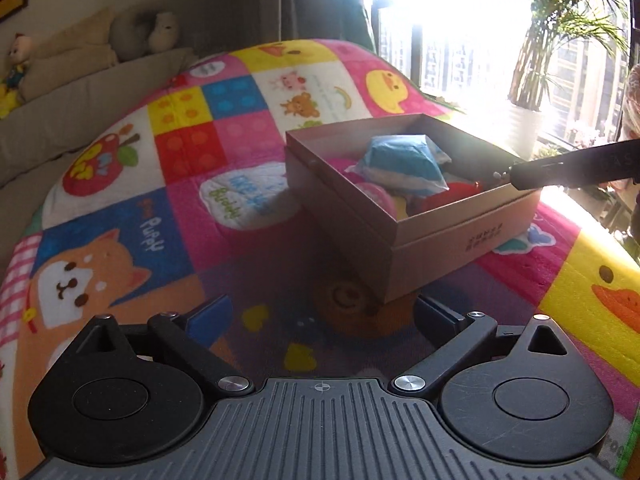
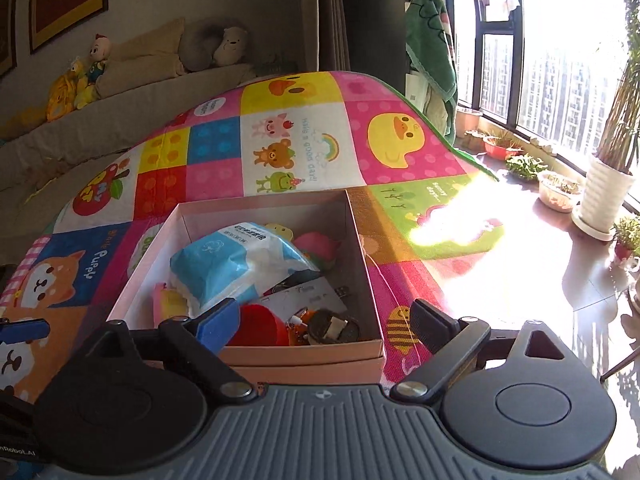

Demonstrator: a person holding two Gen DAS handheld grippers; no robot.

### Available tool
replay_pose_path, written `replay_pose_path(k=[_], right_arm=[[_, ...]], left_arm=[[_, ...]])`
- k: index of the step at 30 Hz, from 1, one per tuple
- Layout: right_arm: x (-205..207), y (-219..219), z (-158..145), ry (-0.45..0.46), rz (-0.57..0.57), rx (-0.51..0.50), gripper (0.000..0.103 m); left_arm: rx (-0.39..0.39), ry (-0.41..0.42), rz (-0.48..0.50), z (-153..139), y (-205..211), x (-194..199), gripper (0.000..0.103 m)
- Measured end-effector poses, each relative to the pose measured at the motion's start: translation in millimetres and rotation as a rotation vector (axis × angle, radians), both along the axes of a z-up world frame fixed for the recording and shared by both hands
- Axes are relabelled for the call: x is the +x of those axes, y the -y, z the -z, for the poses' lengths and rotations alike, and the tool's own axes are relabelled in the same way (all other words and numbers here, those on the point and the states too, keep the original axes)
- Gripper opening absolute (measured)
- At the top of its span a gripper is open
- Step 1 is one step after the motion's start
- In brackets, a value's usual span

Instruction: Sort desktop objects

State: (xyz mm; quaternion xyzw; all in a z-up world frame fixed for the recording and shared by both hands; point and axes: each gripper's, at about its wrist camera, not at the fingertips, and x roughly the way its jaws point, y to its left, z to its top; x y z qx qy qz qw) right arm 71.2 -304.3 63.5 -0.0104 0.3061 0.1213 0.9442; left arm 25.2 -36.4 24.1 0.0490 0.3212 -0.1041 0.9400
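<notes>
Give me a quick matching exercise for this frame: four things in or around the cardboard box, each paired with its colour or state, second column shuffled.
Column A
1. tissue pack
2. cup
3. cardboard box
4. left gripper

Column B
a. red, near the box's front wall
b. open, nothing between its fingers
c. blue and white, lying on top of the other items
d. lidless, standing on the colourful play mat

Pairs: 1-c, 2-a, 3-d, 4-b
</notes>
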Motion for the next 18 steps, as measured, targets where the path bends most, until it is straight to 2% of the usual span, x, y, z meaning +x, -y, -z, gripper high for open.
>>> replay_pose_path(k=[4,9,13,15,18], right_arm=[[-29.7,-15.4,24.2,-0.04,-0.064,-0.046,0.103],[-28.8,-34.7,43.0,-0.096,-0.082,-0.063,0.103],[-22.2,-26.1,16.5,0.041,-0.029,-0.064,0.103],[-17.0,-6.0,-1.0,0.088,0.003,0.012,0.103],[2.1,24.3,-18.6,0.097,0.042,0.146,0.103]], left_arm=[[-0.029,-0.048,-0.079,11.1,-5.3,-5.3,0.103],[-0.047,-0.071,-0.133,14.7,-8.8,-5.4,0.103],[-0.042,-0.017,-0.08,3.2,0.5,2.3,0.103],[-0.051,-0.001,-0.035,-1.4,9.7,8.3,0.103],[-0.072,0.01,0.04,-5.0,26.7,19.6,0.103]])
